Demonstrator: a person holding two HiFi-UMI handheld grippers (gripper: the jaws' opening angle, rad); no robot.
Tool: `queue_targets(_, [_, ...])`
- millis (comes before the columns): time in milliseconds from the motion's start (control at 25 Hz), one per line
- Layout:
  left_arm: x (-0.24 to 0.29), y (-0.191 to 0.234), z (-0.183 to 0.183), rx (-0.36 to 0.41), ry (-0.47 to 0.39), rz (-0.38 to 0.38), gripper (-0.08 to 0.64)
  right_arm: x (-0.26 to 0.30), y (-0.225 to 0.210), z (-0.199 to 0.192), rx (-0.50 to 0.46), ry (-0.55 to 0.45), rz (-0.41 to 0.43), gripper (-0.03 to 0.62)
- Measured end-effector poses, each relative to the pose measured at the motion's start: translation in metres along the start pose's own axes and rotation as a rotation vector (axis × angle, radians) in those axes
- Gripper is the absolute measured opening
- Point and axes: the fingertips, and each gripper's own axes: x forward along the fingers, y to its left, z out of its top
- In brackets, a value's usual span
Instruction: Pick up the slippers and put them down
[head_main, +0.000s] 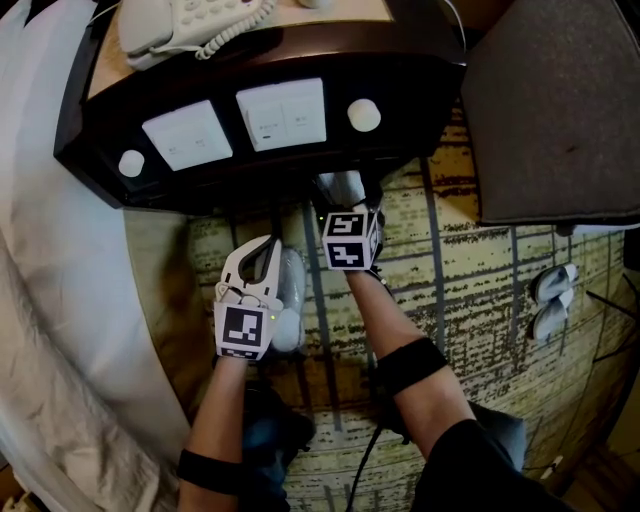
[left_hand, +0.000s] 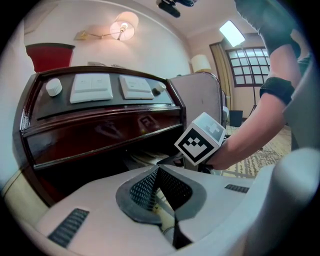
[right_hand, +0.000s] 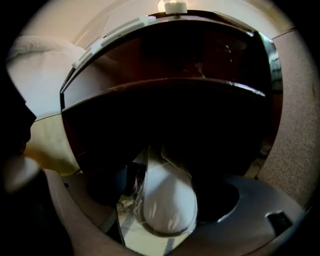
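A white slipper (right_hand: 167, 200) wrapped in clear plastic lies on the floor under the dark nightstand (head_main: 300, 165), between the wide-apart jaws of my right gripper (right_hand: 165, 207). The left jaw stands clear of it, so it is not gripped. In the head view the right gripper (head_main: 343, 195) reaches under the nightstand's front edge. My left gripper (head_main: 269, 245) is shut, with its pads met at the tip (left_hand: 157, 171) and nothing seen between them. It hovers beside a second wrapped white slipper (head_main: 291, 300) on the patterned carpet.
The nightstand carries a telephone (head_main: 185, 25) and switch panels (head_main: 282, 113). White bedding (head_main: 50, 260) fills the left side. A grey upholstered seat (head_main: 550, 110) stands at the right. Another pair of white slippers (head_main: 552, 300) lies on the carpet at the right.
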Motion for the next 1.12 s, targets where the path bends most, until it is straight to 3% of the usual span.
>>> queue_targets(160, [-0.015, -0.002, 0.012, 0.017, 0.024, -0.016, 0.000, -0.031, 0.002, 0.003, -0.027, 0.028, 0.012, 0.447])
queue_targets(200, [-0.023, -0.004, 0.020, 0.015, 0.033, -0.019, 0.000, -0.043, 0.004, 0.005, -0.022, 0.042, 0.025, 0.404])
queue_targets(280, [-0.044, -0.008, 0.041, 0.016, 0.048, -0.031, 0.000, -0.075, 0.006, 0.014, -0.003, 0.067, 0.044, 0.385])
queue_targets(400, [-0.085, -0.016, 0.084, -0.005, 0.072, -0.034, 0.000, -0.131, 0.007, 0.049, 0.008, 0.078, 0.052, 0.263])
queue_targets(520, [-0.135, -0.026, 0.130, -0.020, 0.099, -0.035, 0.000, -0.197, 0.010, 0.099, -0.004, 0.069, 0.075, 0.094])
queue_targets(640, [-0.188, -0.032, 0.187, -0.047, 0.121, -0.025, 0.000, -0.267, 0.014, 0.155, -0.029, 0.069, 0.118, 0.002])
queue_targets(920, [-0.299, -0.026, 0.340, -0.074, 0.110, 0.028, 0.000, -0.413, 0.007, 0.304, -0.029, 0.027, 0.232, 0.000])
queue_targets(1120, [-0.374, -0.012, 0.429, -0.133, 0.061, 0.118, 0.000, -0.493, -0.011, 0.364, -0.055, 0.007, 0.275, 0.000])
